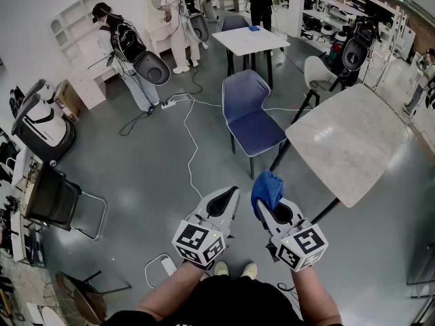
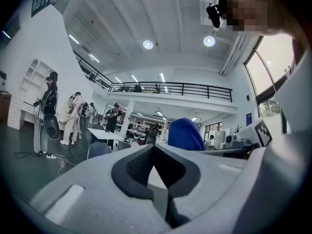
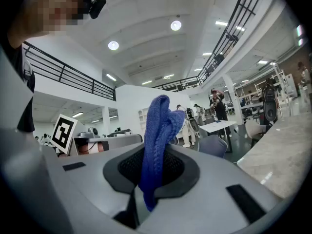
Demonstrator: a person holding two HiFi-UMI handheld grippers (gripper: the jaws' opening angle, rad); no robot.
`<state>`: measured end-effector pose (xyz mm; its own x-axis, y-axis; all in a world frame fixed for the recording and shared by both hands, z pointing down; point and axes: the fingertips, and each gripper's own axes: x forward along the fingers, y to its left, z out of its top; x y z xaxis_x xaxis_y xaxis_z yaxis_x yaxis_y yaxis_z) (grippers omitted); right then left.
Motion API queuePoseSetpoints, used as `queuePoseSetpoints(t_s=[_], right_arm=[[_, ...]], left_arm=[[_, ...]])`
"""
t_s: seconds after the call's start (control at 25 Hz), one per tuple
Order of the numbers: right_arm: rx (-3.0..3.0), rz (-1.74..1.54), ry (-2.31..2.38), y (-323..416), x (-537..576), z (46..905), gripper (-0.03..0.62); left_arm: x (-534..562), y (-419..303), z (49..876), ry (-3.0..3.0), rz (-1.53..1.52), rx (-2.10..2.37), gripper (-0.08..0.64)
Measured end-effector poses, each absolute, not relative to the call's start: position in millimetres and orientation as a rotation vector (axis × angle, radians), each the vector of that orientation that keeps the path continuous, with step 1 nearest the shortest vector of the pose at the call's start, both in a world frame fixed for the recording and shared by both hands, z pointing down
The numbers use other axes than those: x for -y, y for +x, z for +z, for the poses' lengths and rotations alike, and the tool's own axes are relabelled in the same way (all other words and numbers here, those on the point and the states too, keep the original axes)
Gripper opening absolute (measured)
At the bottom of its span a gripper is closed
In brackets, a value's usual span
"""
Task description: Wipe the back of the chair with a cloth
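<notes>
A blue chair [image 1: 251, 111] stands on the grey floor ahead of me, its back [image 1: 242, 87] towards the far side. My right gripper [image 1: 266, 199] is shut on a blue knitted cloth [image 1: 266, 189], which bunches up above its jaws; the cloth [image 3: 158, 145] also fills the middle of the right gripper view. My left gripper [image 1: 228, 197] is shut with nothing in it, beside the right one. Both are held well short of the chair. In the left gripper view the left gripper [image 2: 155, 147] points level into the room, and the cloth [image 2: 185, 134] shows past it.
A pale marble-topped table [image 1: 350, 141] stands right of the chair. A white table [image 1: 249, 39] is behind it, with several people around the room. A white cable [image 1: 192, 148] runs across the floor. A black chair [image 1: 58, 199] stands at left.
</notes>
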<state>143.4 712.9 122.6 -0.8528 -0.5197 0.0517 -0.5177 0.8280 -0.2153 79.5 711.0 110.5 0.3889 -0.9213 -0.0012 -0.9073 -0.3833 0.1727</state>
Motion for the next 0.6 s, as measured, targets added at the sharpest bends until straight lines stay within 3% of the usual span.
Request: queuePoseSetpoints(t_s=[0.6], right_arm=[[-3.018,-0.307,-0.805,157,-713,122,0.06]], left_arm=[[-705,99,119,2.467,-0.129,1.66,0.008]])
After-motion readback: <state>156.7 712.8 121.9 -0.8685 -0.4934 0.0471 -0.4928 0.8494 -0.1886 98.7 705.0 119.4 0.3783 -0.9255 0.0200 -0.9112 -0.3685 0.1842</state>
